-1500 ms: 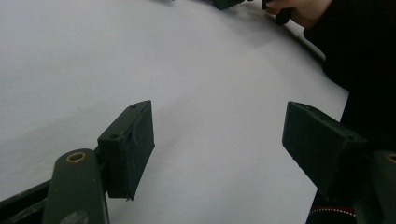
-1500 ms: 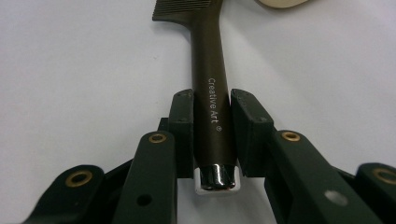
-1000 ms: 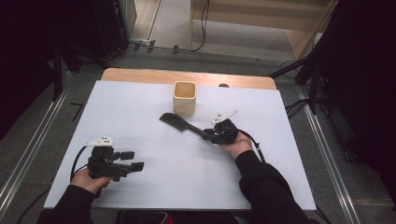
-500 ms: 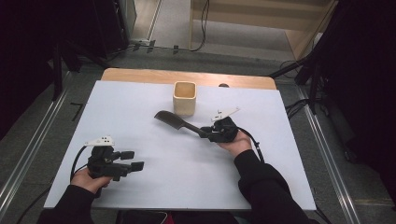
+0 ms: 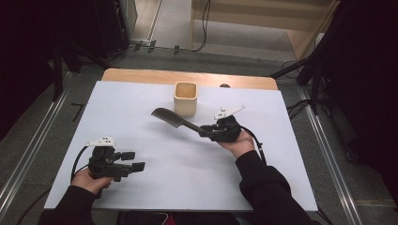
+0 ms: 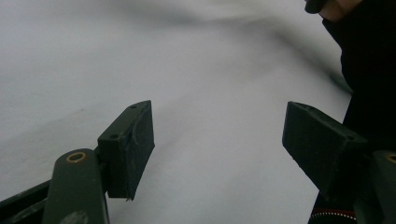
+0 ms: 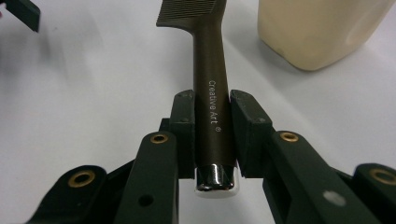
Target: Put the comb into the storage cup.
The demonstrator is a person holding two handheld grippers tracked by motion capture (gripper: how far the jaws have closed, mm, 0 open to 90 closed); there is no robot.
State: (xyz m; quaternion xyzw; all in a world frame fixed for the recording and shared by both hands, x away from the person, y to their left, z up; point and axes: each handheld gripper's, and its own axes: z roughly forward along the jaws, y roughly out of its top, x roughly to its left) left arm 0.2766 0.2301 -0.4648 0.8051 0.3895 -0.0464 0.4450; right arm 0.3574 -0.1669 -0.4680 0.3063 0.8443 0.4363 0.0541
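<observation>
Dark comb (image 7: 212, 79) handle between the right gripper's (image 7: 211, 133) jaws.

Bright table (image 5: 187, 178) — dark surroundings, soft close-up focus.

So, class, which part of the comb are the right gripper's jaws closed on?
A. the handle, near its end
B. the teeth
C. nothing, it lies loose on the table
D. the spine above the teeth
A: in the right gripper view the right gripper clamps both jaws on the comb handle near its metal-capped end.
</observation>
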